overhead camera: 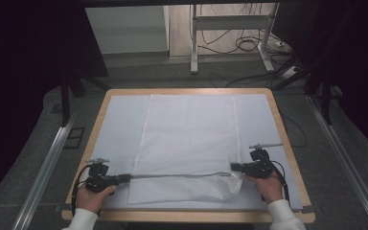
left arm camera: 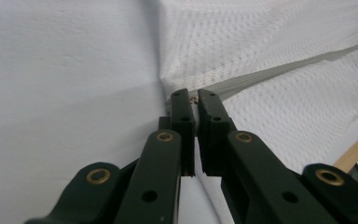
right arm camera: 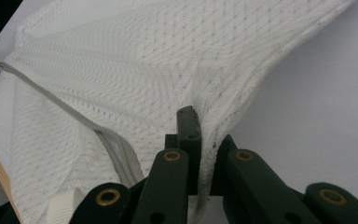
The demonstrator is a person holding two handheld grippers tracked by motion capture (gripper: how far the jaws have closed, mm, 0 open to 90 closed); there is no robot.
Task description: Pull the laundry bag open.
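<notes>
On the near half of the table (overhead camera: pixel 287 143), over the pale sheet (overhead camera: pixel 120 124) that covers it, lies your white mesh bag (overhead camera: pixel 189 139), spread flat from the far edge toward you, with its near end bunched and lifted a little. A grey zipper strip (overhead camera: pixel 177 176) runs left to right across that near end, pulled into a straight line between your two tools.

Left gripper (overhead camera: pixel 124 178): near-left, held in your left hand (overhead camera: pixel 93 197), jaws pointing right. In the left gripper view the jaws are pressed nearly together, with the left end of the grey zipper strip (left arm camera: pixel 279 70) meeting their tips; a small metal bit sits right between them, so it's clamped on the zipper's end, at the bag's (left arm camera: pixel 261 42) left edge.

Right gripper (overhead camera: pixel 235 166): near-right, in your right hand (overhead camera: pixel 268 187), jaws pointing left. In the right gripper view the jaws are closed with a fold of mesh bag (right arm camera: pixel 135 70) fabric pinched between them; the cloth rises in a ridge from the pinch. The zipper strip (right arm camera: pixel 51 100) runs off to the left, beside that pinch and not in it.

The wooden table rim (left arm camera: pixel 354 151) shows near the bag's near corner.
</notes>
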